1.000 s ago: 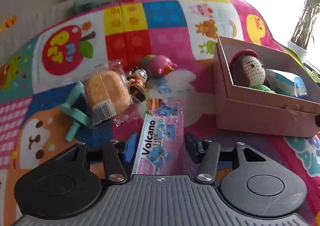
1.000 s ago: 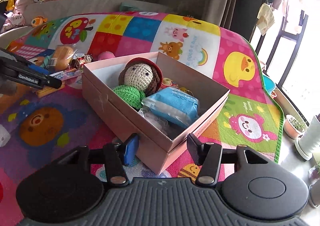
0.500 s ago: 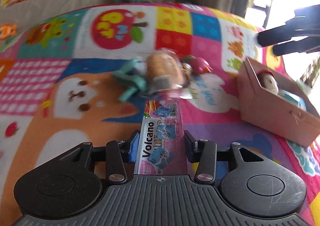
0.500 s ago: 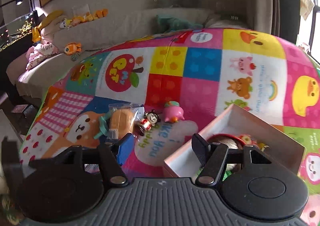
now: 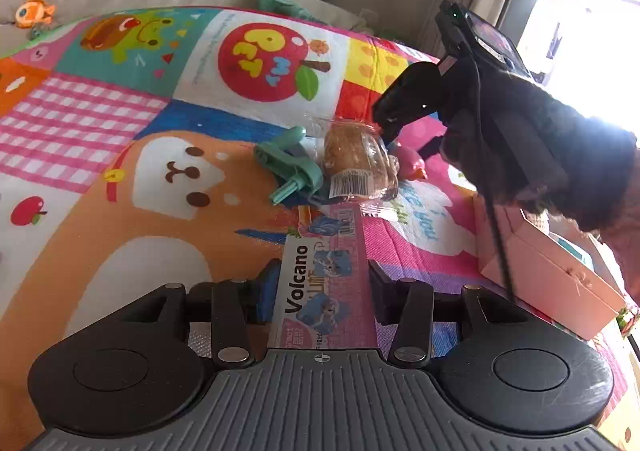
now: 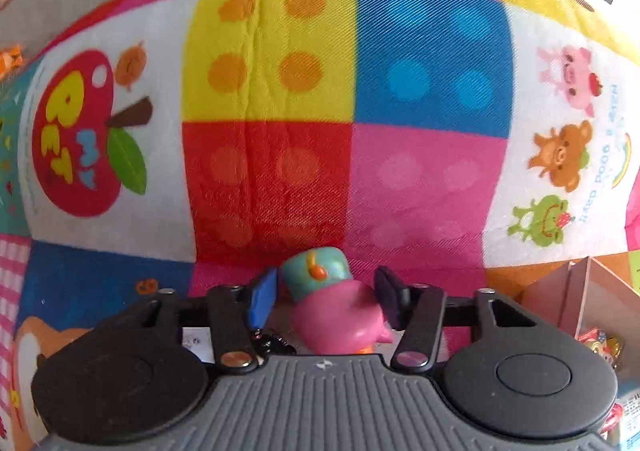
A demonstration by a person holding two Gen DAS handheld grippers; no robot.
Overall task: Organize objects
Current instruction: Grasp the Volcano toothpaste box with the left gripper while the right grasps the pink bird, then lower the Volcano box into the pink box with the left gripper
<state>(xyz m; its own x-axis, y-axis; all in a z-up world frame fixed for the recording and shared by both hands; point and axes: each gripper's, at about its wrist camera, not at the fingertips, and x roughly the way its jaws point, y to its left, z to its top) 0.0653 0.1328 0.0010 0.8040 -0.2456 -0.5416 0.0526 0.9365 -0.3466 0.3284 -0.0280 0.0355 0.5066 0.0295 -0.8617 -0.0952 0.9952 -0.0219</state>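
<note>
In the left wrist view, the left gripper [image 5: 322,285] sits at the bottom centre of the frame with its two fingers clamped on one flat pink package [image 5: 326,283] printed "Volcano"; both pads press its long edges. The package stretches up the frame toward a small cluster in the middle: one wrapped bun [image 5: 358,165] in clear plastic with a barcode label, one teal plastic clip [image 5: 290,167] touching its left side, and one pink toy [image 5: 412,165] peeking out just right of the bun. All lie on the patchwork play mat [image 5: 140,171].

At the right of that frame the right gripper [image 5: 390,111] reaches down over the cluster, carried by a hand in a dark fuzzy sleeve [image 5: 560,155]. One pink cardboard box [image 5: 552,275] stands at the lower right, partly hidden behind the sleeve; its contents are hard to make out from here.

In the right wrist view, the right gripper [image 6: 324,297] has its two fingers on either side of the pink toy [image 6: 336,311], which wears a teal cap. The jaws are closing, yet a sliver of gap seems to remain at each pad, though the close, blurred view leaves that uncertain. The box corner [image 6: 576,291] shows at the right edge, and the mat [image 6: 280,91] fills the rest.
</note>
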